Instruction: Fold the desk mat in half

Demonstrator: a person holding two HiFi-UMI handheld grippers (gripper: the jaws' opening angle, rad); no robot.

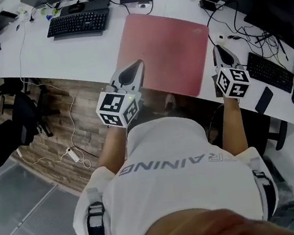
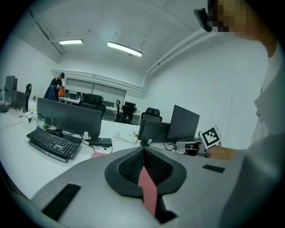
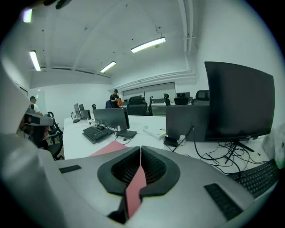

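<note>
The pink desk mat (image 1: 164,47) lies flat on the white desk (image 1: 74,54), its near edge at the desk's front. My left gripper (image 1: 138,66) is at the mat's near left corner, and my right gripper (image 1: 219,51) is at its near right corner. In the left gripper view the gripper (image 2: 143,149) is shut, with a strip of the mat (image 2: 148,189) pinched between its pads. The right gripper view shows the same: the gripper (image 3: 140,147) is shut on a pink strip of mat (image 3: 135,189), with more mat (image 3: 111,148) flat beyond.
A black keyboard (image 1: 78,23) lies left of the mat, with monitor stands and cables behind it. A second keyboard (image 1: 270,71), a phone (image 1: 263,99) and tangled cables sit on the right. An office chair (image 1: 23,117) and a power strip (image 1: 72,154) are on the floor at left.
</note>
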